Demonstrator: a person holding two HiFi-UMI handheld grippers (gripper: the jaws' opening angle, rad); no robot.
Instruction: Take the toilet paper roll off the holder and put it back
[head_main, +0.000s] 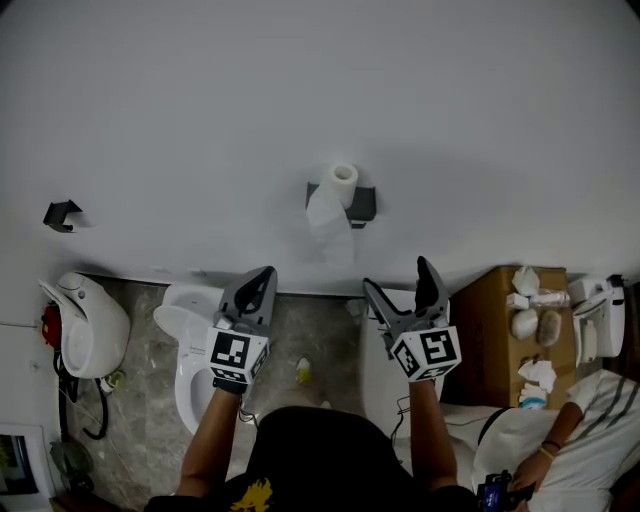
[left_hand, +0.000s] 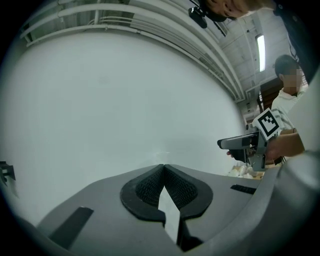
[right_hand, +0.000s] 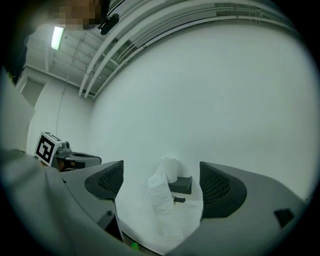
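A white toilet paper roll (head_main: 344, 182) stands upright on the dark wall holder (head_main: 361, 204), with a loose tail of paper (head_main: 326, 218) hanging down the white wall. In the right gripper view the roll (right_hand: 170, 168) and holder (right_hand: 181, 185) show between the wide-apart jaws. My right gripper (head_main: 403, 289) is open and empty, well short of the roll and below it. My left gripper (head_main: 258, 285) is shut with nothing in it, off to the lower left of the holder; in its own view (left_hand: 163, 168) the pads meet against bare wall.
A white toilet (head_main: 192, 345) stands below the left gripper, a urinal-like fixture (head_main: 88, 320) at far left, a small black hook (head_main: 60, 214) on the wall. A cardboard box (head_main: 510, 340) with crumpled paper and a seated person (head_main: 565, 430) are at right.
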